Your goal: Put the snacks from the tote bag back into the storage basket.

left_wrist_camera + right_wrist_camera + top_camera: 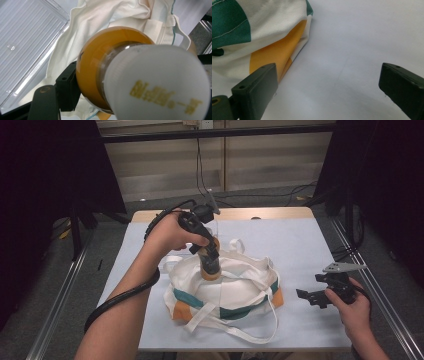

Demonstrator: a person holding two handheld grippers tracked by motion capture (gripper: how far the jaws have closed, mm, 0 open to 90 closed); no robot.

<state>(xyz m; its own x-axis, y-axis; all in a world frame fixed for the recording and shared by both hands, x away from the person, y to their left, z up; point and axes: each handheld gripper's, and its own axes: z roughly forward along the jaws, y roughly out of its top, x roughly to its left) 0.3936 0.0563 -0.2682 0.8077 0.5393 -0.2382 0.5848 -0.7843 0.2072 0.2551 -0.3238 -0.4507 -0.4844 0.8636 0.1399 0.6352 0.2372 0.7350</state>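
A bottle of orange liquid (210, 266) with a white cap (155, 82) is upright between the jaws of my left gripper (209, 254), which is shut on it. Its base stands at the mouth of a white cloth bag (235, 290) with green and orange panels, lying in the middle of the table. In the left gripper view the bottle (95, 62) hides the far jaw, and the bag (82, 22) lies behind it. My right gripper (308, 297) rests open at the right of the table, beside the bag's orange corner (274, 55), with nothing between its jaws (327, 92).
The table (300, 245) has a pale blue cover, bare to the right of and behind the bag. A clear ribbed plastic tray (27, 37) lies past the bag. The bag's white straps (240, 332) trail toward the front edge. Black frame posts and cables stand around the table.
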